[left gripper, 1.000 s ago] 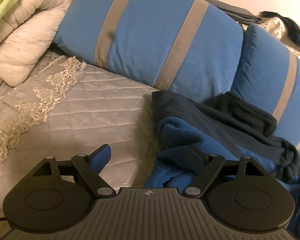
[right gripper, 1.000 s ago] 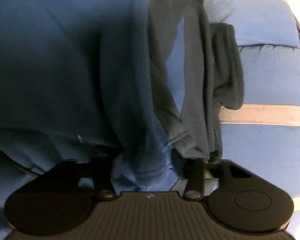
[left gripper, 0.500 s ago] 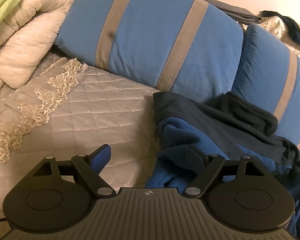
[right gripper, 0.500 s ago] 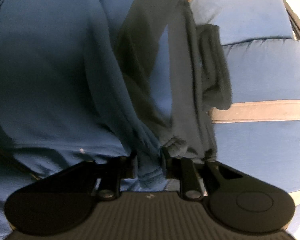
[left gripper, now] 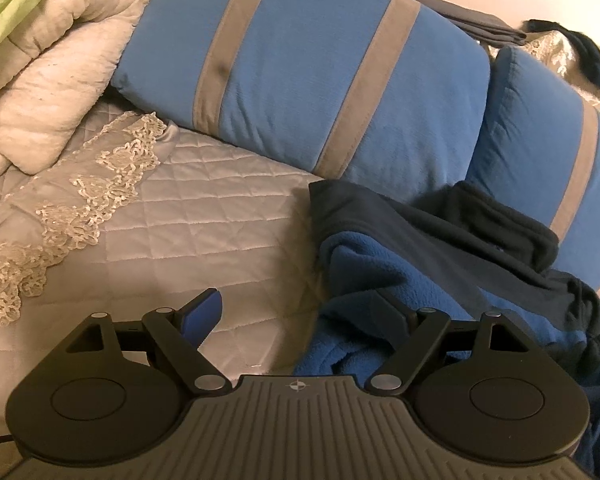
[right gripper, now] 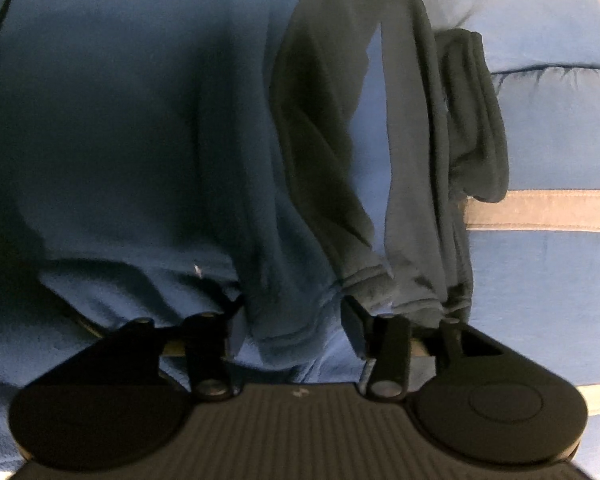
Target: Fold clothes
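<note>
Right claw (right gripper: 292, 320): we are pinching a bunched fold of the blue fleece (right gripper: 140, 140), lifting it so the cloth hangs and its shape shows.
Left claw (left gripper: 300, 312): we are keeping it spread wide and empty beside the heap.
Fleece: it is lying crumpled on the bed (left gripper: 188, 216), against the striped pillows (left gripper: 300, 80).

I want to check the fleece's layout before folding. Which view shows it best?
The left wrist view: the fleece lies crumpled on the quilt against the pillows. The right wrist view shows only close, blurry folds.
</note>
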A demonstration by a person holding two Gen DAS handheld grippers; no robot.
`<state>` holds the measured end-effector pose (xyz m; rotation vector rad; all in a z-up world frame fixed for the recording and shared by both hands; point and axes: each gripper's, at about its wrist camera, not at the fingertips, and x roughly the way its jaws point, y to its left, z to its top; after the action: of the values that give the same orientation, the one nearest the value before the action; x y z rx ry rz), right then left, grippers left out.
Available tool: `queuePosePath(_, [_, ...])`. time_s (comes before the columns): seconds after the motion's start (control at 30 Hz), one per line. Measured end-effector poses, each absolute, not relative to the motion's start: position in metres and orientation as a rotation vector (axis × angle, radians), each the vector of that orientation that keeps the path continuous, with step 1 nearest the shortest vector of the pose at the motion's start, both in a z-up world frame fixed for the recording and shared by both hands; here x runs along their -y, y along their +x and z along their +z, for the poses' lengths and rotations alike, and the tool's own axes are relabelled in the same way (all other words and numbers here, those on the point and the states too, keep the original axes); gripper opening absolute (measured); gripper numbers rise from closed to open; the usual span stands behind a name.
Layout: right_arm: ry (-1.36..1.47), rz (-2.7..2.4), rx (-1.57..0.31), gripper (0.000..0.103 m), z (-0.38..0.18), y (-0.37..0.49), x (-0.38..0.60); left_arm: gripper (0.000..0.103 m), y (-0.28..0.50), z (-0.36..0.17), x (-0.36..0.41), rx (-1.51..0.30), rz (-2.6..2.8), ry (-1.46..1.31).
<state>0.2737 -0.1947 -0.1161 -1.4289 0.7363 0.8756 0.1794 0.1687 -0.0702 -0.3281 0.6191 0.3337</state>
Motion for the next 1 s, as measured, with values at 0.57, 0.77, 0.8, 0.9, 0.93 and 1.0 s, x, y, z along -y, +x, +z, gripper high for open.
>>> queuePosePath(0.57, [-1.43, 0.632, -0.412, 0.014, 0.014, 0.284, 0.152, 0.082, 0.188, -0.067, -0.172, -0.716, 0.105, 0.024])
queuePosePath(0.77, [-1.388, 0.483, -0.238, 0.014, 0.084, 0.29, 0.125, 0.082, 0.203, -0.087, -0.156, -0.75, -0.017, 0.259])
queuePosePath(0.8, [-1.385, 0.465, -0.215, 0.014, 0.093, 0.29, 0.122, 0.082, 0.207, -0.09, -0.152, -0.742, -0.02, 0.275])
queuePosePath(0.9, [-1.384, 0.43, -0.167, 0.014, 0.116, 0.288, 0.112, 0.082, 0.217, -0.1, -0.142, -0.716, -0.024, 0.305])
queuePosePath(0.93, [-1.386, 0.425, -0.158, 0.014, 0.122, 0.287, 0.11, 0.082, 0.221, -0.103, -0.14, -0.708, -0.024, 0.311])
queuePosePath(1.0, [-1.388, 0.416, -0.144, 0.014, 0.133, 0.288, 0.107, 0.082, 0.227, -0.109, -0.137, -0.704, -0.028, 0.334])
